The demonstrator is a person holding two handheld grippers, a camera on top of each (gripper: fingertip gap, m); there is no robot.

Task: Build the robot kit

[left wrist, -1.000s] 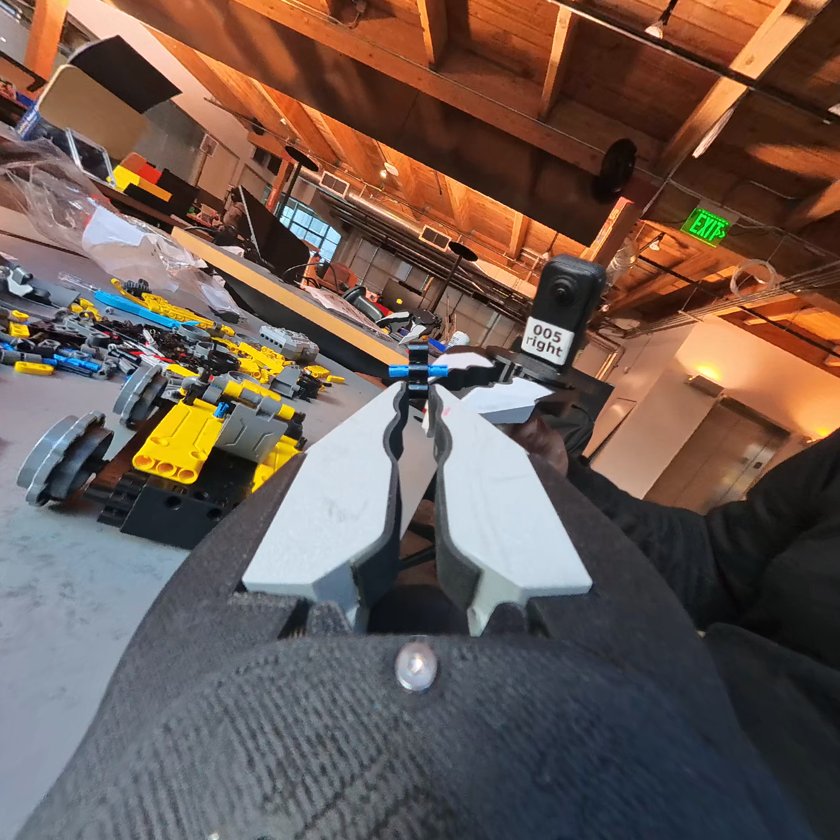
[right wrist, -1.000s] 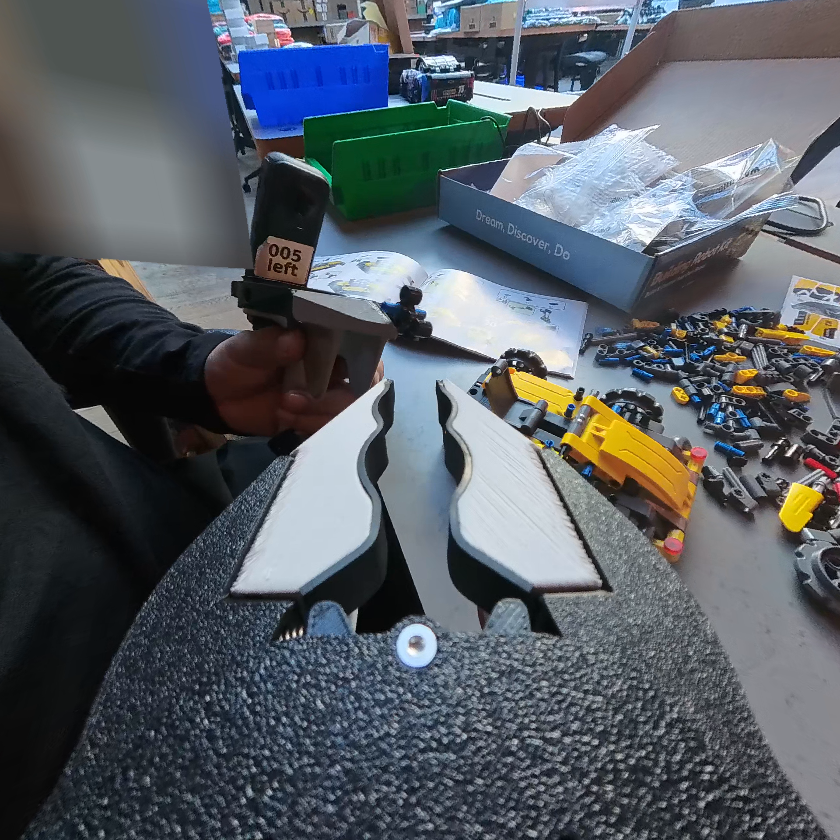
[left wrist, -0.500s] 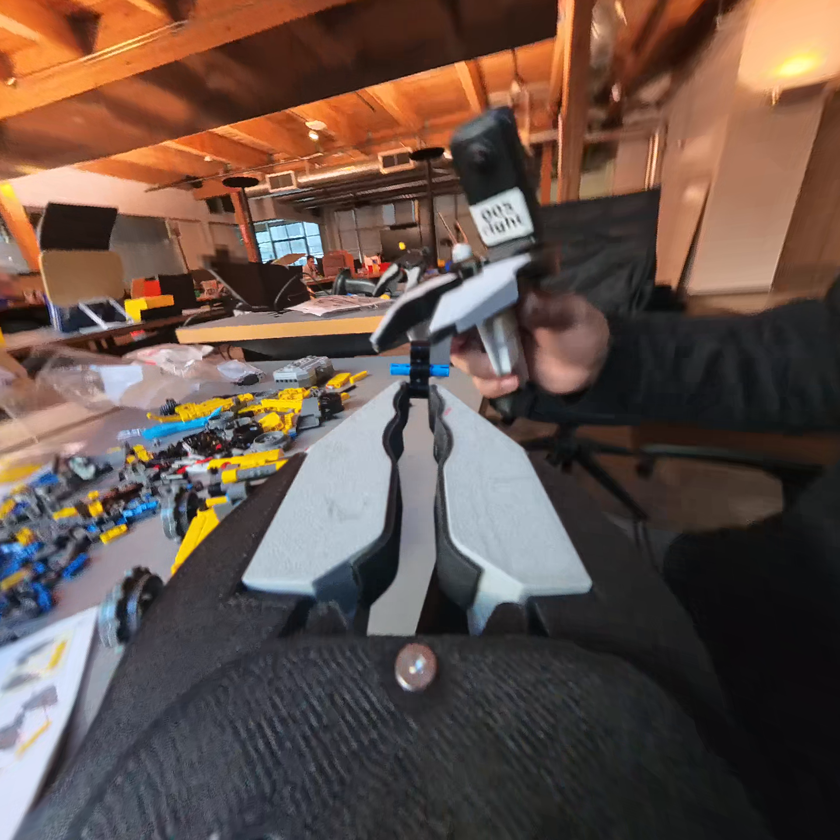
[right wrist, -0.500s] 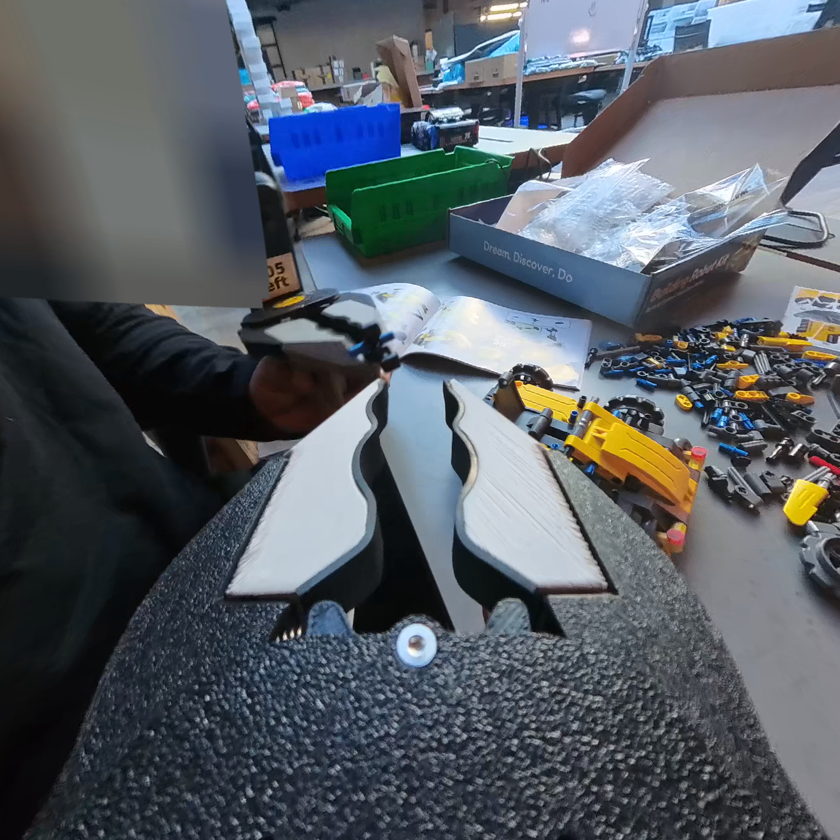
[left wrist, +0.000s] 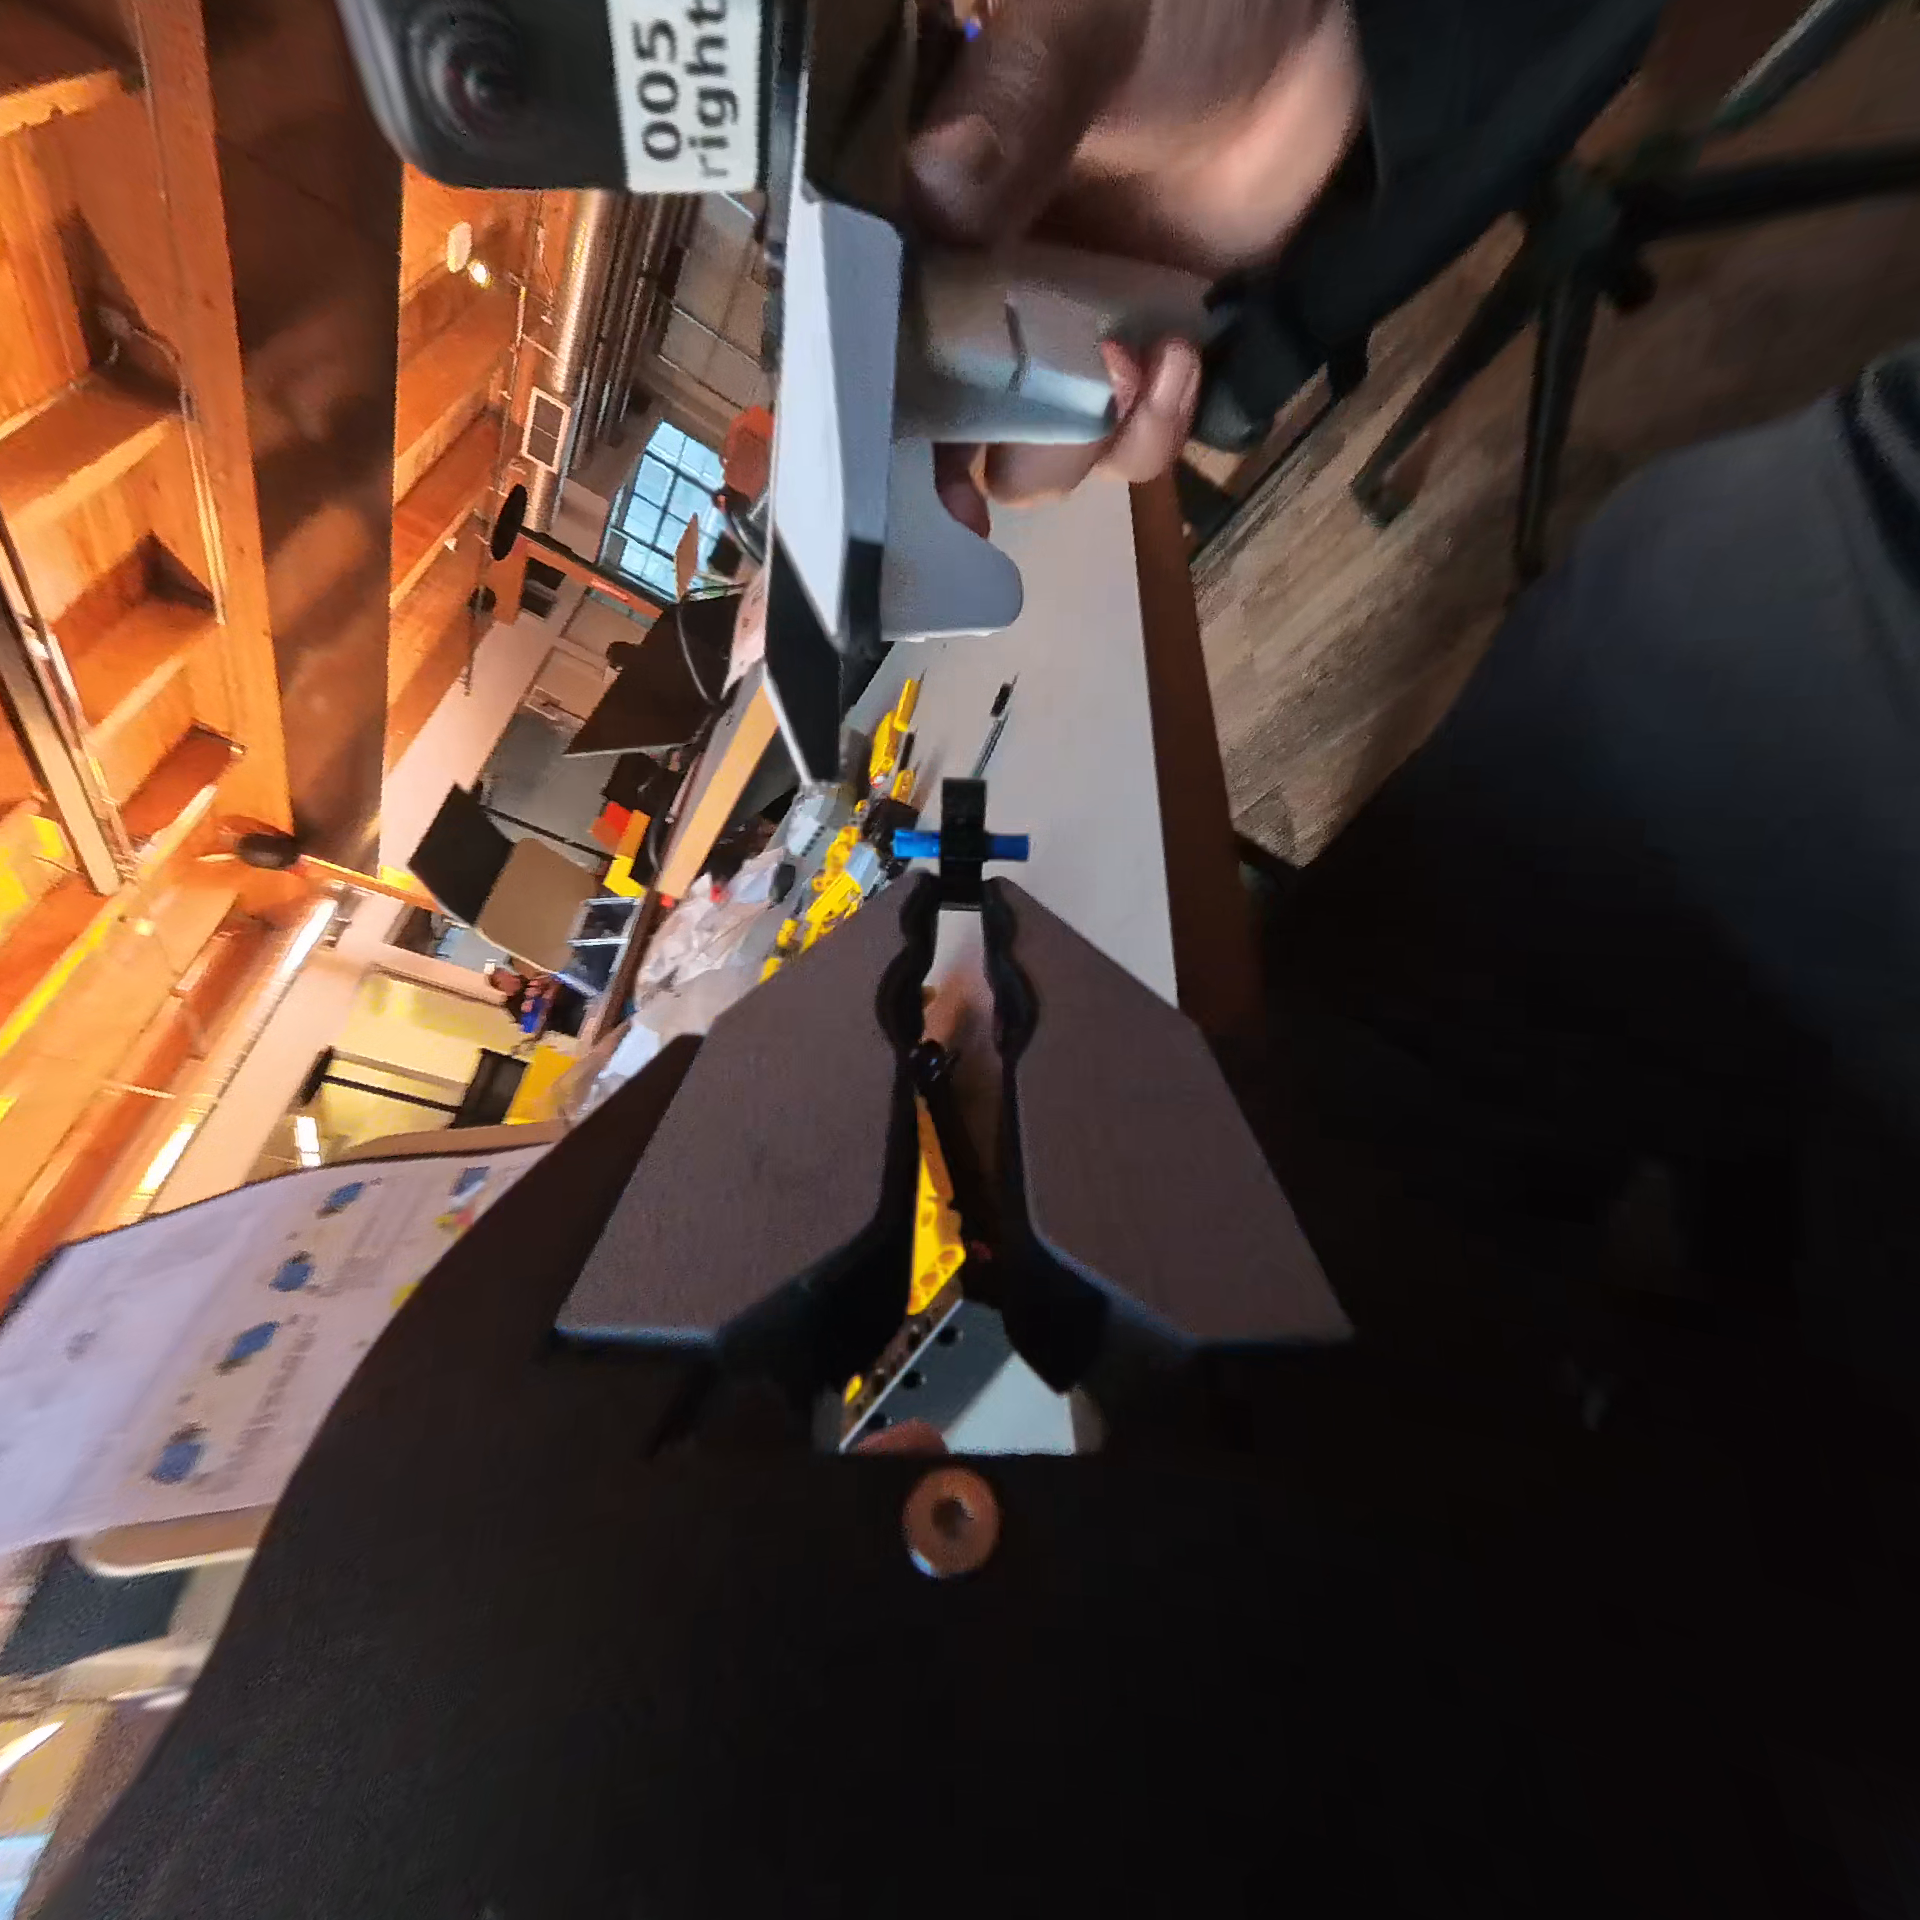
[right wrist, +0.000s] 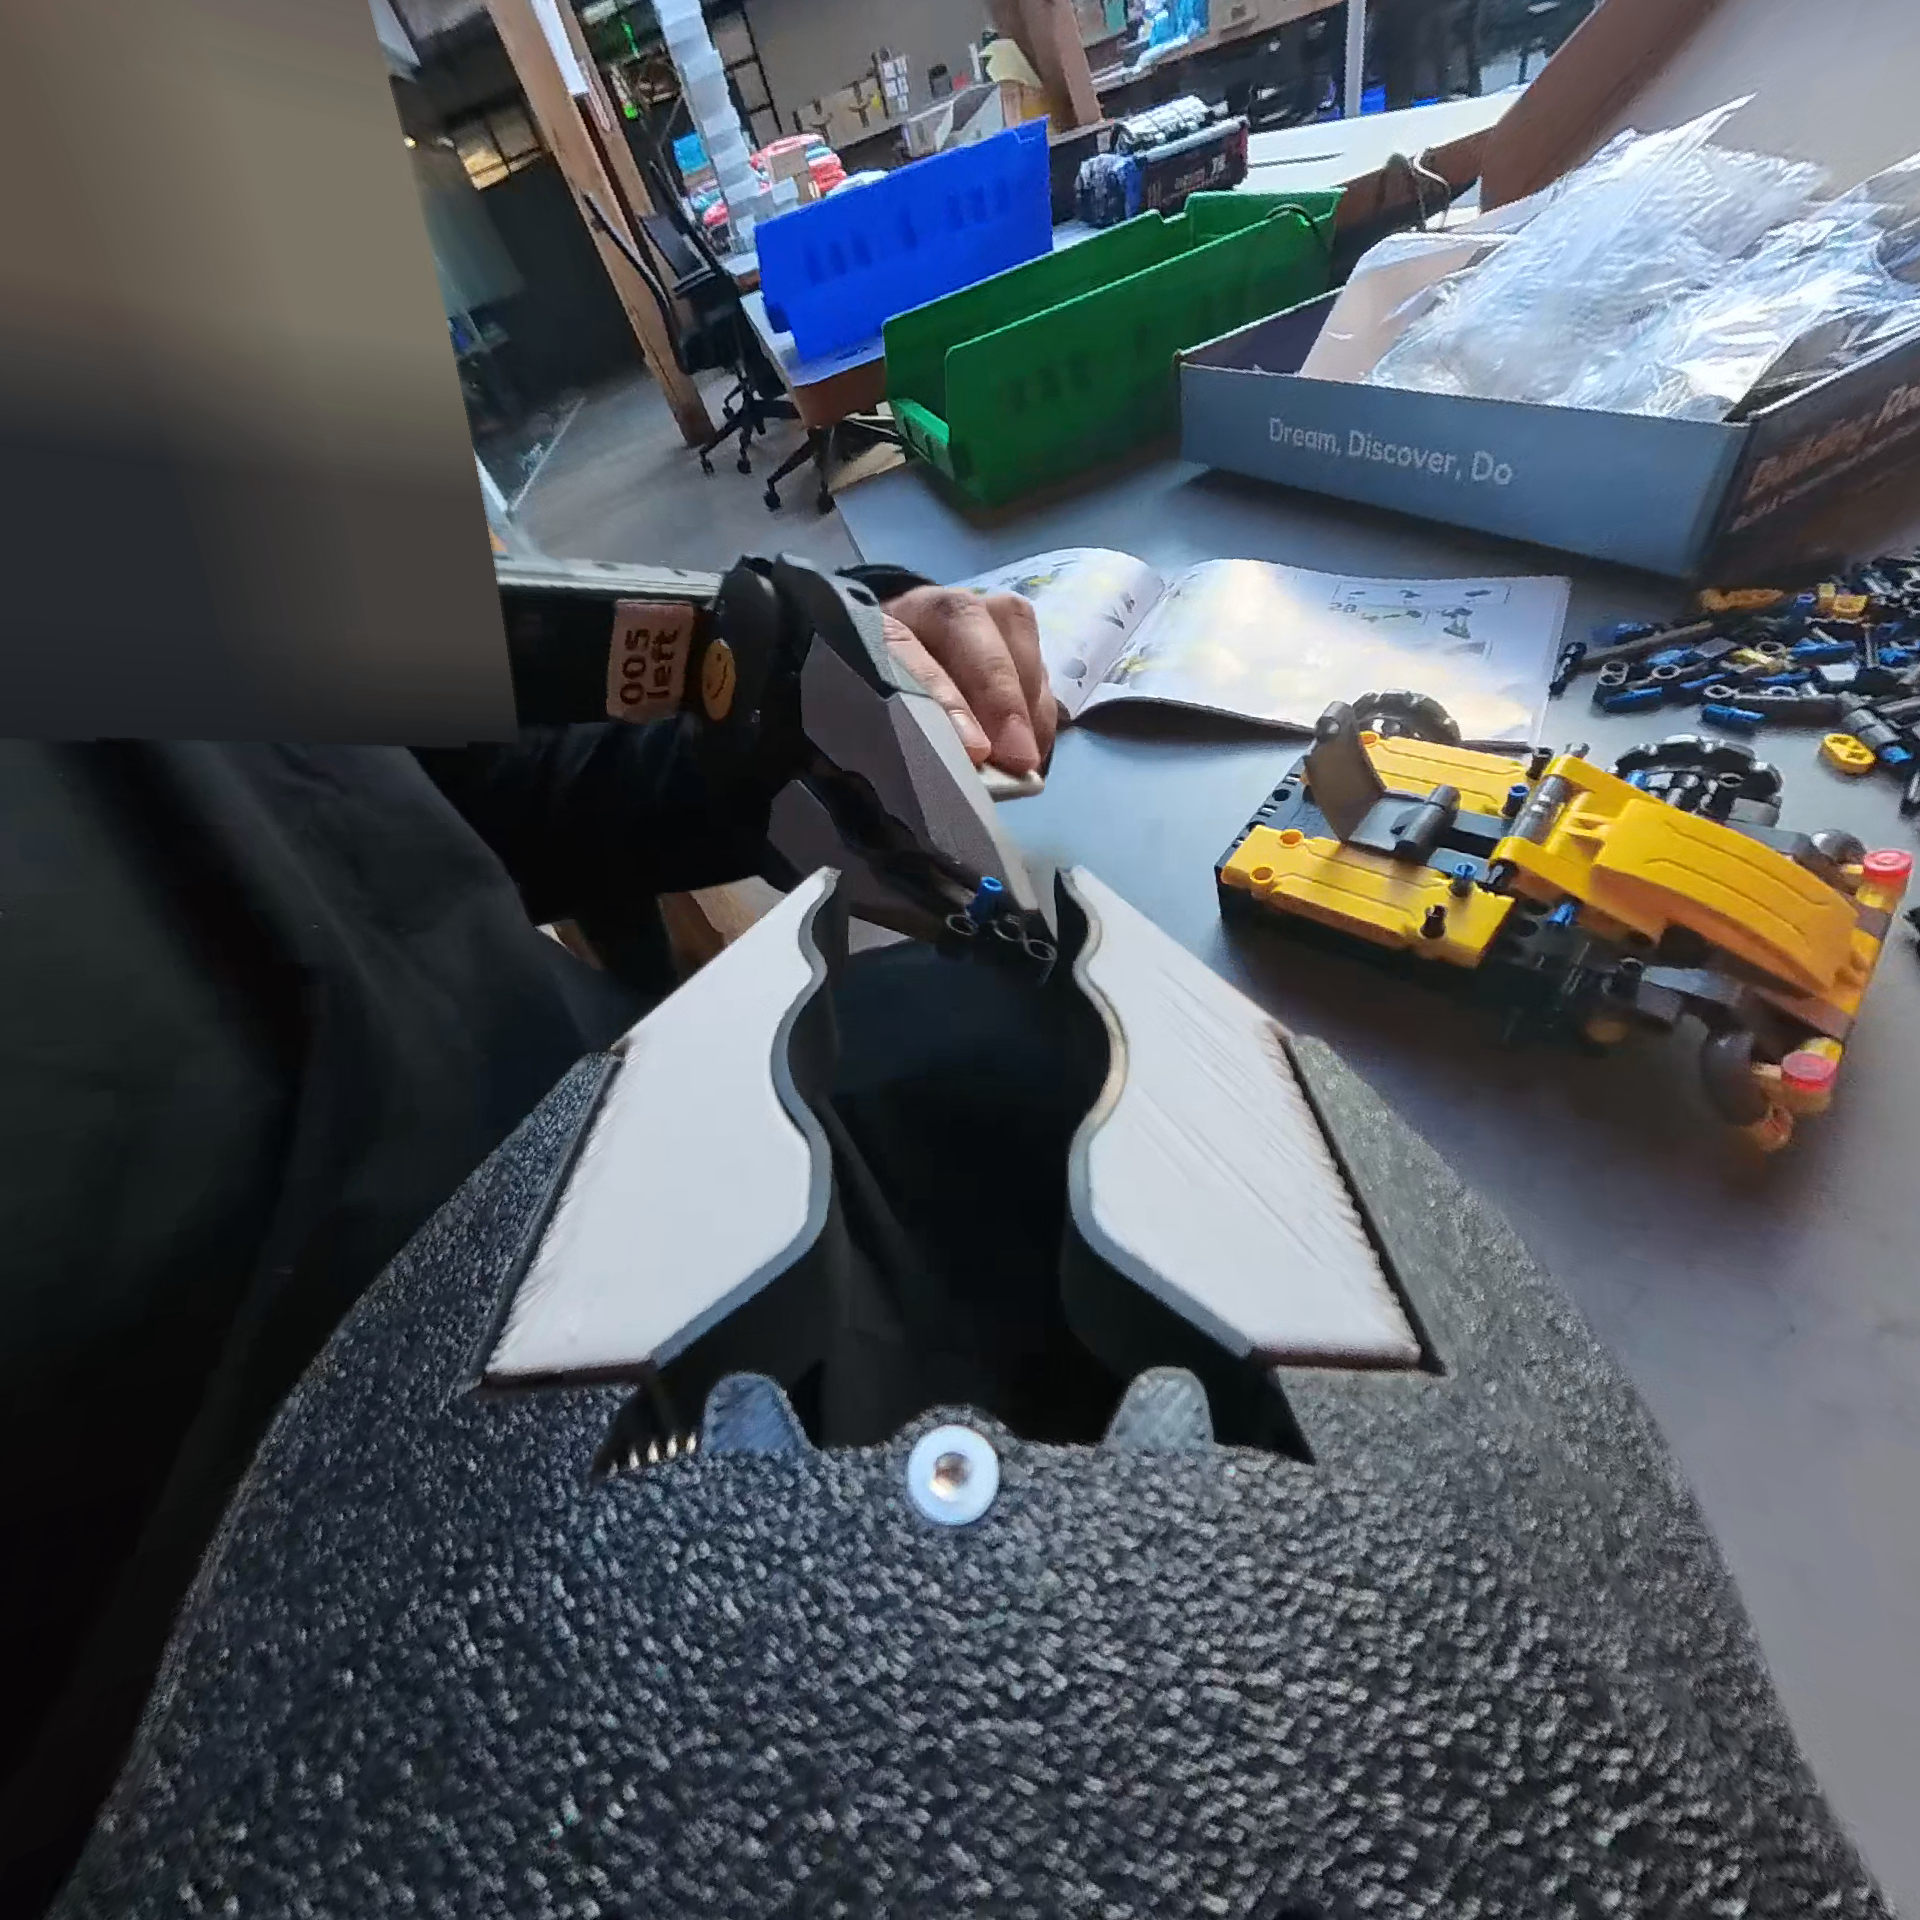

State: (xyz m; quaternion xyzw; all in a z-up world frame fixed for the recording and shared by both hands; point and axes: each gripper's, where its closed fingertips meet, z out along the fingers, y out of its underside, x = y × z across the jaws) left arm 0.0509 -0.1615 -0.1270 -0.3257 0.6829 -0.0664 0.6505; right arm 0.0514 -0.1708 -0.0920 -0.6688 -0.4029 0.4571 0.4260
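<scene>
A small black plastic connector piece with a blue cross pin is pinched at the very tips of the left gripper, whose two broad, flat, wavy-edged fingers are closed on it; in the left wrist view the scene is seen rolled sideways. In the right wrist view the same piece is seen held at the left gripper's tips, just between the tips of the right gripper, close to the right-hand finger; contact cannot be told. The right gripper's pale, ridged fingers are spread apart with nothing between them but that piece, set in a rough black pebbled body. To the right, on the smooth grey table, a yellow and black plastic brick vehicle with round red studs is set, well apart from both grippers. Beyond it an open glossy instruction booklet, a scatter of small black, blue and yellow plastic parts, a grey cardboard box holding crinkled clear bags and a green plastic bin are seen.
</scene>
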